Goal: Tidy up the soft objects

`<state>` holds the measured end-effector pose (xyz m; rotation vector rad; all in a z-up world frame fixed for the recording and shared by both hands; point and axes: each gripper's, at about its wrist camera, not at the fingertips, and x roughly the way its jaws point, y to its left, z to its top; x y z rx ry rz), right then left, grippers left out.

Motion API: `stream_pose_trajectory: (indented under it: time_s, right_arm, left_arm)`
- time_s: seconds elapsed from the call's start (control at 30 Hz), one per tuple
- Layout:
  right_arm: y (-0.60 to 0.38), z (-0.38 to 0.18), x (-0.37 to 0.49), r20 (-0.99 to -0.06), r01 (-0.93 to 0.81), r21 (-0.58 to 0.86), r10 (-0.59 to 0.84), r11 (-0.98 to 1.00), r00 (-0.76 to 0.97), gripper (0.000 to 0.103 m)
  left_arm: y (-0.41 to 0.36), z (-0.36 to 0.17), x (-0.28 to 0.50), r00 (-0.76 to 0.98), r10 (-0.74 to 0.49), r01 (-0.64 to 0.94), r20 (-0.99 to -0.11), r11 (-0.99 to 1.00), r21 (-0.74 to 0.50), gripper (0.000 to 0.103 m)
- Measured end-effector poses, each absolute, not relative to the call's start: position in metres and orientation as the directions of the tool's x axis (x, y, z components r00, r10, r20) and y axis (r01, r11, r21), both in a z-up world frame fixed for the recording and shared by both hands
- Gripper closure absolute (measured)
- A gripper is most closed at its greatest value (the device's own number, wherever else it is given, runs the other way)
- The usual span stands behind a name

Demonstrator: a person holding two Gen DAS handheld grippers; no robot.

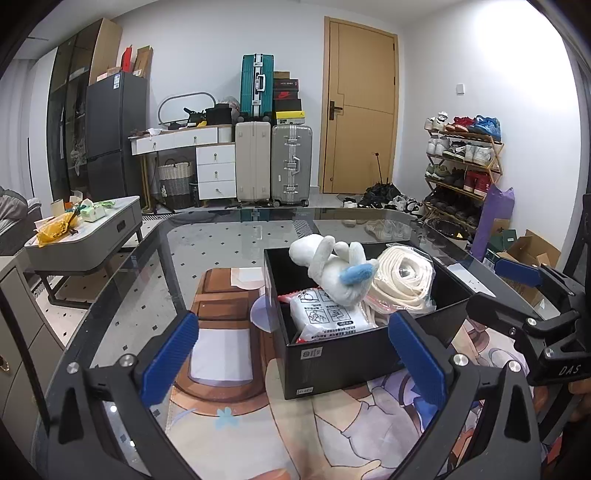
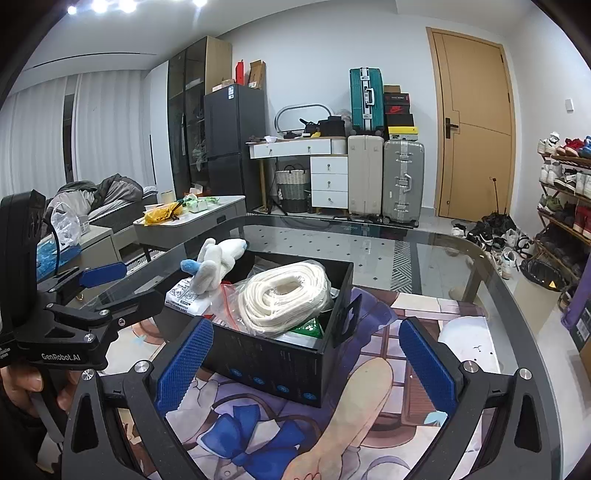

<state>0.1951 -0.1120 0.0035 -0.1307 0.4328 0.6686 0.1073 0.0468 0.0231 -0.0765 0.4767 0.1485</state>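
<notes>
Centre frame, both views: black box [image 1: 332, 354] on the glass surface [image 1: 207, 243], on a printed mat [image 1: 221, 369]. Inside: white plush [image 1: 328, 264] on top, bagged rope coil [image 1: 400, 275], white packet [image 1: 325, 314]. Left gripper [image 1: 291, 358] and right gripper [image 2: 306, 358] spread wide, fingers holding nothing, low in frame before the box.

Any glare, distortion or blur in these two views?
Left wrist: fisheye bends the door; the glass table reflects the room; box contents sharp. Right wrist: ceiling lights blow out; black vignette in the corners; plush toy in focus.
</notes>
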Motion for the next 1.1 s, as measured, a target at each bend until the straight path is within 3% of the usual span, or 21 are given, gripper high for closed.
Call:
stream_pose_trajectory:
  time_s: [1.1]
  right_arm:
    - [-0.1089, 0.0039, 0.1900, -0.428, -0.613, 0.001, 0.554, 0.790, 0.714, 0.001]
  left_arm:
    - [0.0464, 0.0264, 0.1044, 0.882, 0.133, -0.172, -0.452, 0.984, -0.046, 0.000]
